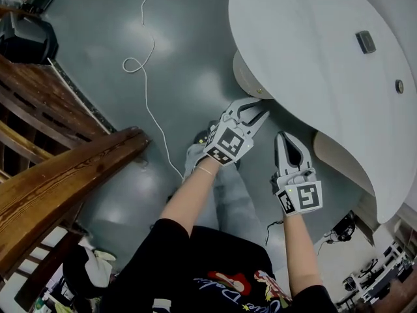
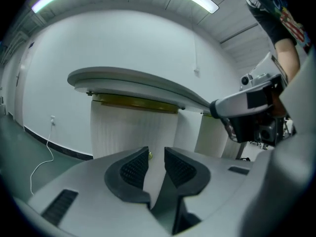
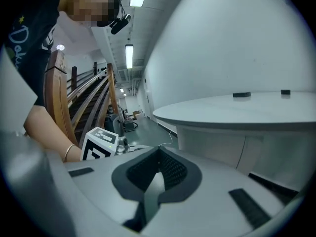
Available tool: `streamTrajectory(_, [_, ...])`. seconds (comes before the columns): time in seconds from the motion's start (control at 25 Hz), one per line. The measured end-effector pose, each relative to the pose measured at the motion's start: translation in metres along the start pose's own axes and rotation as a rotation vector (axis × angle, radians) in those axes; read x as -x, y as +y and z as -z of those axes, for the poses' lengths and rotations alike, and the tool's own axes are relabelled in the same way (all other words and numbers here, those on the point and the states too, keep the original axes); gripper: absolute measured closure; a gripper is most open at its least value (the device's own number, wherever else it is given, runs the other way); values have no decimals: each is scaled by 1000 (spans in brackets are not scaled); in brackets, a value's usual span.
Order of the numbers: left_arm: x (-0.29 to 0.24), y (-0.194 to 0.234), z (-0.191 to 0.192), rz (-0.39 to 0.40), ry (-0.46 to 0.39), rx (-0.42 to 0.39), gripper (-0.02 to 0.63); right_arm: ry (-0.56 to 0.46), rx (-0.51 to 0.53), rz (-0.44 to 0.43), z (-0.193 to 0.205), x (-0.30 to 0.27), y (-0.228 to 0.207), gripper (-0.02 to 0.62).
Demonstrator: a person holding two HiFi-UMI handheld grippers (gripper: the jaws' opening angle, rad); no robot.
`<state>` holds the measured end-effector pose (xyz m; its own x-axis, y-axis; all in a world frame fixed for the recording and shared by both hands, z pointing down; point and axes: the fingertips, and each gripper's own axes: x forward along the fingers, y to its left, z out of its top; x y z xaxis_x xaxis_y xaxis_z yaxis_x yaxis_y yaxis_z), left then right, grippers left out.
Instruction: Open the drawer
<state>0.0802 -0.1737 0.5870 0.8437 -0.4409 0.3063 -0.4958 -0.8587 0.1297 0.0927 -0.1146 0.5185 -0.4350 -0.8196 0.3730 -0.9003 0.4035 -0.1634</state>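
Note:
A white curved desk stands on white pedestal units. In the left gripper view the nearest pedestal front faces me, with a small brass knob on it. My left gripper is open; the knob shows in the gap between its pads, still some way beyond them, and nothing is held. From the head view the left gripper points at the pedestal under the desk edge. My right gripper hangs beside it, nearer to me. Its jaws are shut and empty.
A wooden stair railing runs along the left. A white cable snakes over the grey floor. A second pedestal stands right of the grippers. Two small dark objects lie on the desk top.

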Motion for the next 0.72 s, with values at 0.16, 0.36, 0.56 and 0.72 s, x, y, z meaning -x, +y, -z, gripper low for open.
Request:
streamTrajectory(0.16, [-21, 3, 11, 6, 5, -13, 517, 11, -7, 2, 14, -14, -8, 592])
streamTrajectory(0.36, [-46, 6, 30, 2, 32, -22, 494, 30, -26, 24, 30, -21, -23, 559])
streamTrajectory(0.56, [-65, 12, 43, -31, 63, 13, 480, 26, -59, 46, 33, -21, -33, 534])
streamTrajectory(0.72, [-77, 16, 46, -41, 66, 29, 476, 20, -79, 57, 34, -20, -38, 531])
